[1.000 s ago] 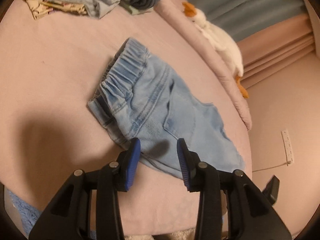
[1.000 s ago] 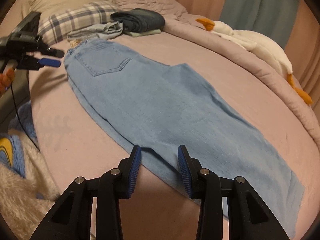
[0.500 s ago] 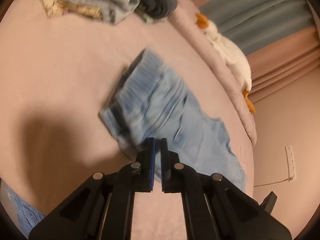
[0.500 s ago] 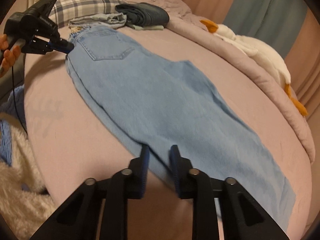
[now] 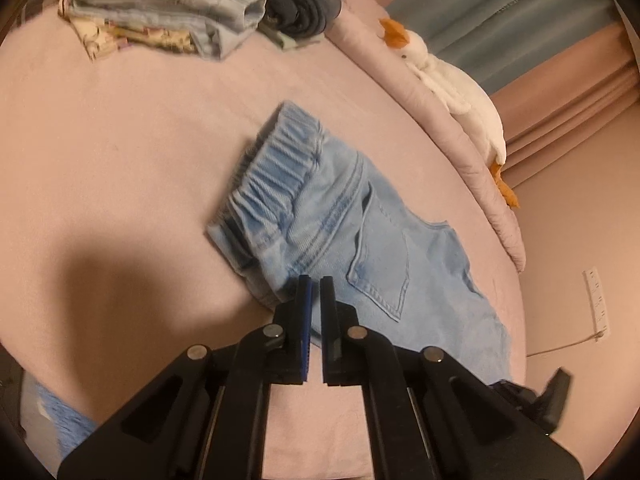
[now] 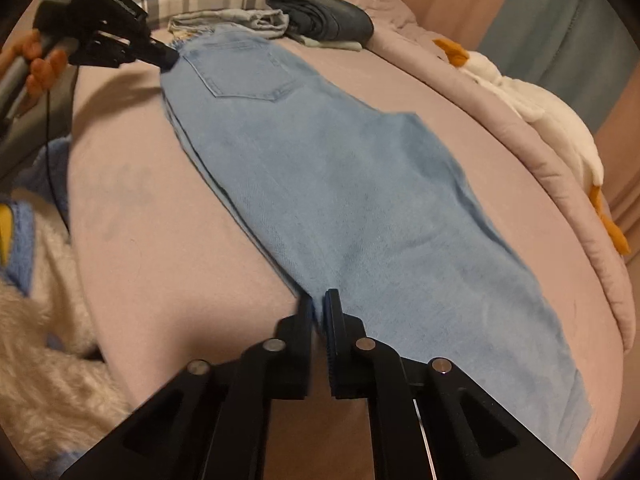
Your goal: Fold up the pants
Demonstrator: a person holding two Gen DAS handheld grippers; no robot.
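- Left gripper [image 5: 314, 286] clamps pants [image 6: 340, 200] waistband; right gripper [image 6: 319, 300] clamps near-edge leg.
- Pink bed [image 6: 160, 240]; folded clothes [image 5: 168, 12], goose plush [image 5: 452, 80] far edge; curtains [image 5: 500, 20].

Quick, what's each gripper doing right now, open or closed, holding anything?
Left gripper: shut on the jeans at the waistband corner.
Right gripper: shut on the jeans' near edge, lower leg.

No legible text, label, brand, number or sign anywhere.
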